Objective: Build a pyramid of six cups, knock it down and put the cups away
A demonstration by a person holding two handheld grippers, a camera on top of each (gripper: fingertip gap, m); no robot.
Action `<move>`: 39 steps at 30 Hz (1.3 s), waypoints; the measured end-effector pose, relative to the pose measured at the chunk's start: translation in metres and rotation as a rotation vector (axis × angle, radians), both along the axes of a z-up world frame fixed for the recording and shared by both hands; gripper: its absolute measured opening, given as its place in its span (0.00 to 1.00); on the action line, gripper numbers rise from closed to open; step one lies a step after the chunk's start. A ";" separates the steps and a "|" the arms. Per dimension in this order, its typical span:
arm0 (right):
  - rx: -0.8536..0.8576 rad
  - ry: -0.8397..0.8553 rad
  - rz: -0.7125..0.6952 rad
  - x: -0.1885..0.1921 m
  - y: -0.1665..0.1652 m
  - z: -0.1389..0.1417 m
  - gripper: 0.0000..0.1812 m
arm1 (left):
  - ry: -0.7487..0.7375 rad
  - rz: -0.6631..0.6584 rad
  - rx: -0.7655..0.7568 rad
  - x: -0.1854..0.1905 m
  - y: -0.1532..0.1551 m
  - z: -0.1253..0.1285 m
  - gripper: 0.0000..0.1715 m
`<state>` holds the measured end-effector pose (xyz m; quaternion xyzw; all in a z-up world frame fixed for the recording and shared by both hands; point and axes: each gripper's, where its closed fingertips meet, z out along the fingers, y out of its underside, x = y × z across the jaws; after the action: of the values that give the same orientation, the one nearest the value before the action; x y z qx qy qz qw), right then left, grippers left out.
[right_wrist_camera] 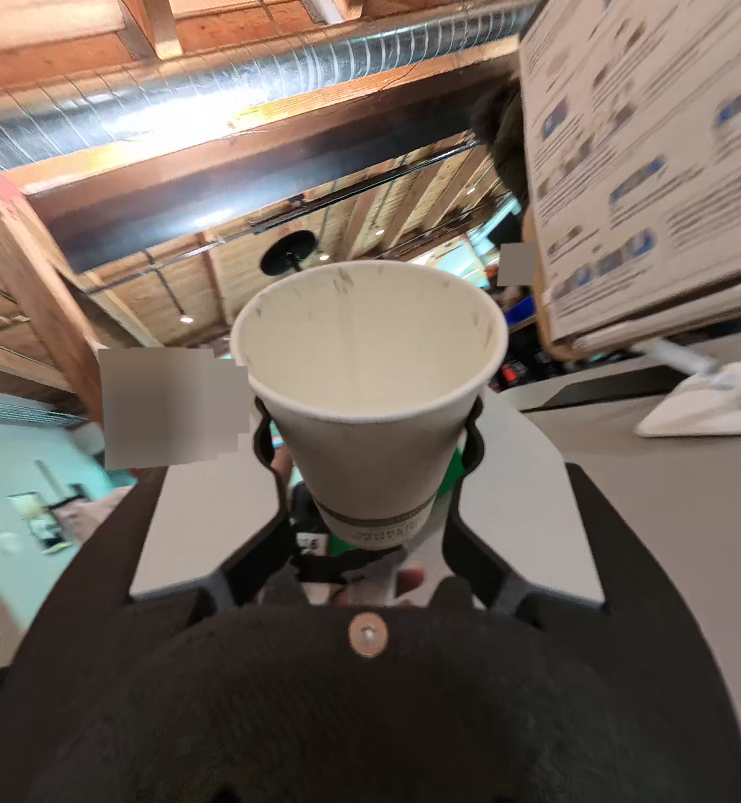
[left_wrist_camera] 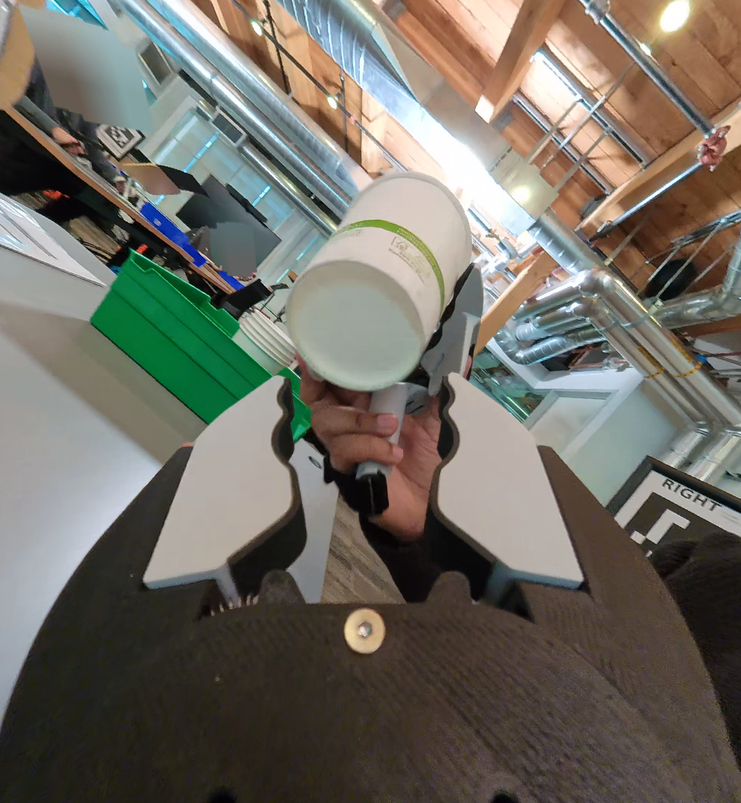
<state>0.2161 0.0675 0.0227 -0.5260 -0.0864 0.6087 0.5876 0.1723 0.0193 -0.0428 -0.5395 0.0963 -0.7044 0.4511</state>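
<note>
overhead, right tongs clamp a paper cup; green bin beyond.

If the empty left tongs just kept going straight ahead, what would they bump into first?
Most likely the person's hand gripping the handle of the other tongs, which sits right between the left tongs' open fingers. Just above it is the white paper cup those other tongs hold. Depth is hard to judge here.
</note>
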 end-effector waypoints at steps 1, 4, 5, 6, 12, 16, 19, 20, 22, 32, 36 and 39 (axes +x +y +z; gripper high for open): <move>0.025 -0.038 -0.063 0.013 0.006 0.006 0.49 | 0.001 0.013 -0.005 -0.003 0.003 0.000 0.38; 0.133 -0.145 -0.290 0.070 0.024 0.032 0.48 | 0.002 0.050 -0.030 -0.011 0.012 -0.003 0.38; 0.172 -0.198 -0.381 0.093 0.030 0.040 0.48 | -0.002 0.054 -0.038 -0.012 0.014 -0.004 0.38; 0.205 -0.259 -0.477 0.118 0.037 0.046 0.48 | -0.009 0.058 -0.048 -0.014 0.016 -0.004 0.38; 0.324 -0.437 -1.019 0.275 0.047 0.056 0.48 | 0.003 0.053 -0.078 -0.013 0.016 -0.012 0.37; 0.280 -0.373 -1.106 0.323 0.050 0.041 0.48 | 0.024 0.052 -0.080 -0.012 0.014 -0.016 0.37; 0.301 -0.426 -1.102 0.321 0.063 0.032 0.48 | 0.039 0.062 -0.081 -0.015 0.012 -0.019 0.37; 0.295 -0.469 -1.106 0.319 0.069 0.027 0.48 | 0.042 0.067 -0.084 -0.017 0.012 -0.020 0.37; 0.269 -0.534 -1.110 0.317 0.081 0.016 0.49 | 0.041 0.079 -0.092 -0.021 0.012 -0.021 0.36; 0.021 -0.768 -1.025 0.319 0.117 -0.035 0.58 | 0.019 0.144 -0.106 -0.041 0.014 -0.019 0.34; 0.070 -0.671 -1.015 0.323 0.104 -0.008 0.61 | 0.018 0.132 -0.115 -0.039 0.014 -0.021 0.34; 0.127 -0.551 -1.037 0.335 0.085 0.026 0.59 | 0.018 0.124 -0.117 -0.037 0.013 -0.021 0.34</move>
<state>0.5509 0.1521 0.0490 -0.6021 -0.0040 0.0765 0.7947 0.1355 0.0323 -0.0639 -0.5762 0.0252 -0.6746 0.4606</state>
